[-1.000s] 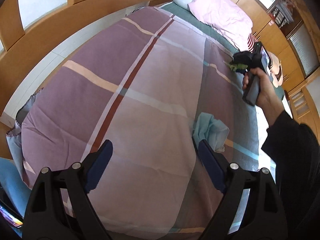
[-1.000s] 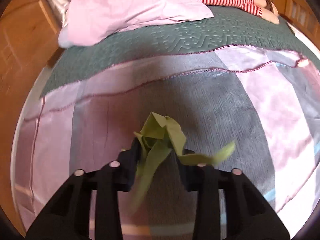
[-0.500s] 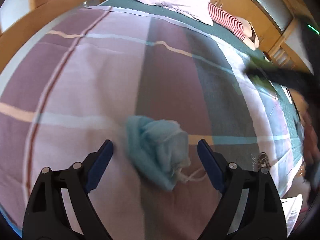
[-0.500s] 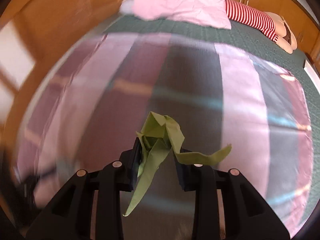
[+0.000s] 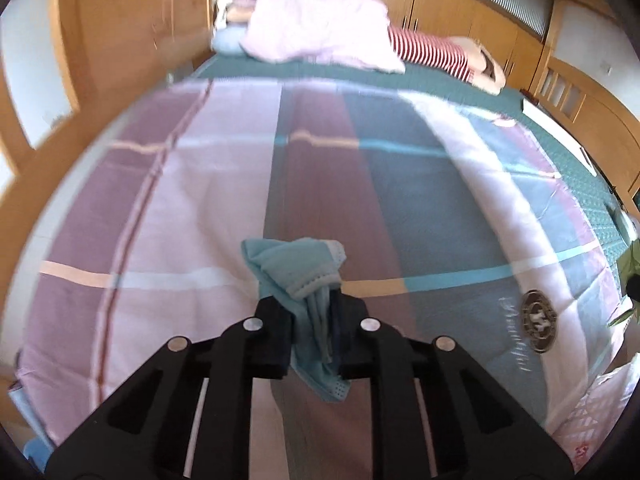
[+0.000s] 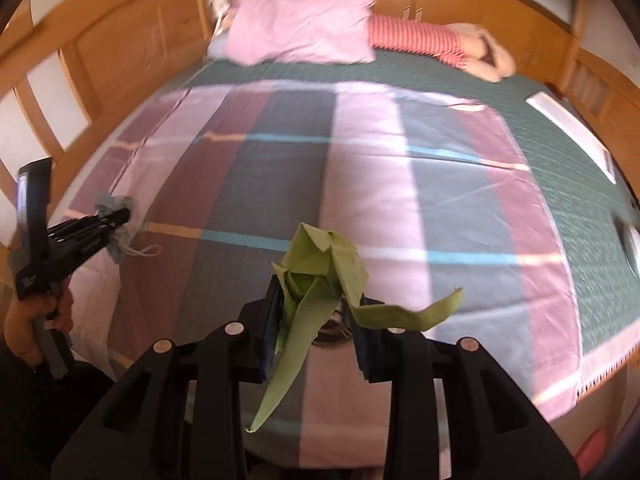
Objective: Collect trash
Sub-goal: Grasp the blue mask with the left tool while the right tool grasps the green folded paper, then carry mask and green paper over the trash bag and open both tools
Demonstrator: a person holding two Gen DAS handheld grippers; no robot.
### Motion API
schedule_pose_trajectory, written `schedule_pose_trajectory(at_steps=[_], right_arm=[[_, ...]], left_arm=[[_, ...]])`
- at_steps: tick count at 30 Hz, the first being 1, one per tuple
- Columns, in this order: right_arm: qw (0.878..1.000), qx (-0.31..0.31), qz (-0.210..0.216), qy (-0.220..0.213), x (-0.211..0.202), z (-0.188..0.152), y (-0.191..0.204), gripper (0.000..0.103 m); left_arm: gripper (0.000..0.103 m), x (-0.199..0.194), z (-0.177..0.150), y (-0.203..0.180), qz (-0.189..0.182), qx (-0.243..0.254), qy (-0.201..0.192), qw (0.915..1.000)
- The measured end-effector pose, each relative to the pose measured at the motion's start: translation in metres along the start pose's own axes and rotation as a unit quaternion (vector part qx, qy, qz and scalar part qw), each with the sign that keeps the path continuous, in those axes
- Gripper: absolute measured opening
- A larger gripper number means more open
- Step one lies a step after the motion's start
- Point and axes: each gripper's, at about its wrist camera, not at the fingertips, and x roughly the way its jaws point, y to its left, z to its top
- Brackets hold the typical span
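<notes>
Through the left wrist camera, the left gripper (image 5: 314, 320) has its jaws clamped together on a crumpled light-blue face mask (image 5: 298, 270). The upper part of the mask bunches above the fingertips, and a lower end with a dotted edge hangs down between the black fingers. Beneath it lies a striped bedspread (image 5: 200, 208) in purple, pink, maroon and slate blocks crossed by thin cyan and peach lines. A round dark emblem (image 5: 539, 321) is printed on the bedspread near its right edge. Farther back, a green quilted cover (image 5: 576, 168) carries a pink pillow (image 5: 320, 32) and a plush toy in red-and-white stripes (image 5: 436, 50). Wooden cabinets (image 5: 132, 36) line the wall on the left. At the far right edge a scrap of green is visible, probably the paper held by the other gripper, though it is cut off by the frame.

Through the right wrist camera, the right gripper (image 6: 316, 320) is closed on a crumpled green paper (image 6: 320, 268); one strip dangles down between the fingers and another curls out to the right. The paper is held above the bedspread's near edge. At the left, the person's left hand (image 6: 36, 320) grips the handle of the left gripper, whose tip pinches the blue mask just over the bedspread, with a thin ear loop (image 6: 146, 251) trailing onto the fabric.
</notes>
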Motion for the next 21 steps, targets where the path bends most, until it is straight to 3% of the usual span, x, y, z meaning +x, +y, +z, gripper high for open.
schedule_pose_trajectory(at_steps=[7, 13, 21], right_arm=[[0.998, 0.037, -0.014, -0.057, -0.073, -0.036, -0.026, 0.032], [0.993, 0.050, -0.028, -0.107, -0.137, -0.076, -0.041, 0.032], [0.985, 0.082, -0.032, -0.146, -0.194, -0.127, -0.070, 0.032]], left_arm=[[0.016, -0.119, -0.003, -0.060, 0.002, 0.031, -0.077, 0.9966], [0.016, -0.207, -0.024, -0.119, -0.012, 0.056, -0.131, 0.9897], [0.016, -0.263, -0.065, -0.181, -0.040, 0.084, -0.149, 0.9844]])
